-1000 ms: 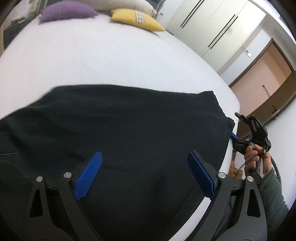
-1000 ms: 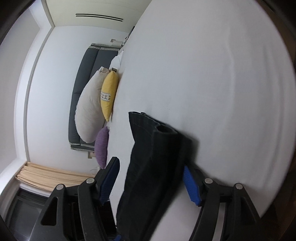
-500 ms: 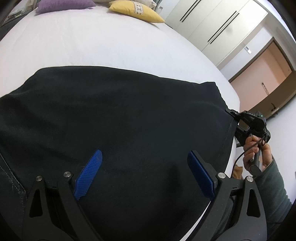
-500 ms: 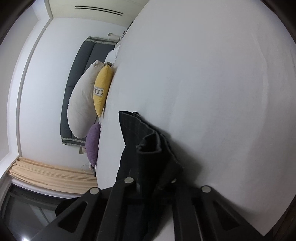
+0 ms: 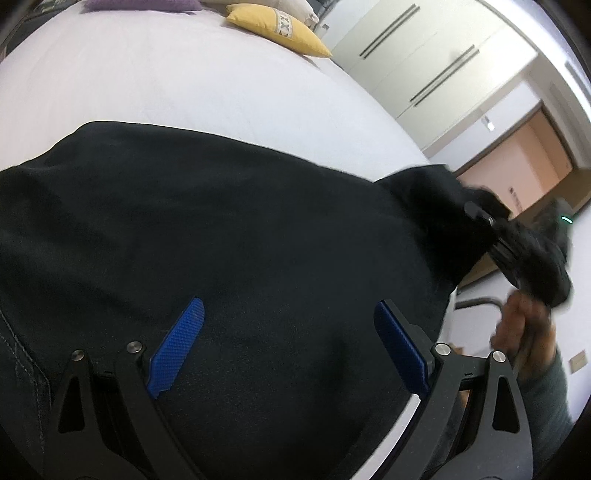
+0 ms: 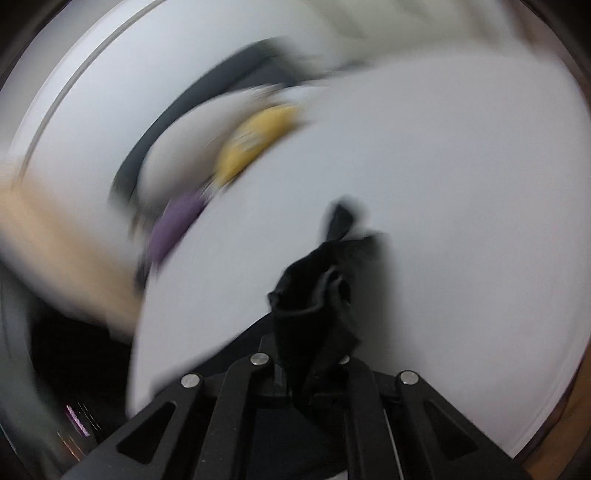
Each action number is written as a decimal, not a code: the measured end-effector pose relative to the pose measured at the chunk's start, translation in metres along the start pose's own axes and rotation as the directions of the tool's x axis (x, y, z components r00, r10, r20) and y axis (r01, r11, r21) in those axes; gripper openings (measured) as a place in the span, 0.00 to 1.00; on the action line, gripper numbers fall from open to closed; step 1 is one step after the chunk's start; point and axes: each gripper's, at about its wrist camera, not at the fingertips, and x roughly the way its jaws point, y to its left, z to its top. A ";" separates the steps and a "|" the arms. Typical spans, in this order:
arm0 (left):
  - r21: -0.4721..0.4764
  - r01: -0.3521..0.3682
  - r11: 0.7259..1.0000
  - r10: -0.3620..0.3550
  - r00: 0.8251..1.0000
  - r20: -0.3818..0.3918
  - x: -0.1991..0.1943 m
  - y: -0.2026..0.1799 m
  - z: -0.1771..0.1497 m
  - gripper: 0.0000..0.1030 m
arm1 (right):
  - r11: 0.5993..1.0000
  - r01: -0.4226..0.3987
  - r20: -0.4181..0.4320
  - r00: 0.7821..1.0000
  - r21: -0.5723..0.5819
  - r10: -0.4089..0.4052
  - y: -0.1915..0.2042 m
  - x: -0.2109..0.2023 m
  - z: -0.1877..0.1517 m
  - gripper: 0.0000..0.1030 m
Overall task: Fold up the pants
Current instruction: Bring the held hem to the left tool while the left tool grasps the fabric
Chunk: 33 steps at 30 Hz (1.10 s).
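- Pants point(image 5: 229, 236), black, lie spread over the near part of the white bed point(image 5: 184, 88); most of the cloth is flat on the sheet, and only the far corner at the bed edge is raised.
- Right gripper point(image 6: 310, 369) is clenched on that corner: in the right wrist view a bunch of black cloth stands up between the closed jaws, and in the left wrist view the same tool point(image 5: 517, 251) holds the corner above the bed.
- Left gripper point(image 5: 291, 347) has its blue pads wide apart above the middle of the pants and holds nothing; I cannot tell if it touches the cloth.
- The right wrist view is very blurred, so I judge the right hand is moving fast with the corner.
- Progress, as I judge it: a fold is only beginning. No finished cross fold is visible; carrying the corner over, laying it down and smoothing are all left.
- A yellow pillow point(image 5: 277, 27) and a purple pillow point(image 5: 140, 4) rest far away at the head of the bed, well apart from the pants.
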 end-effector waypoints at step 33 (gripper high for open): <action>-0.427 0.188 0.884 -0.252 0.963 -0.099 0.010 0.053 0.034 0.14 | 0.681 0.067 -0.020 0.993 -0.729 -0.119 0.234 0.038 -0.135 0.07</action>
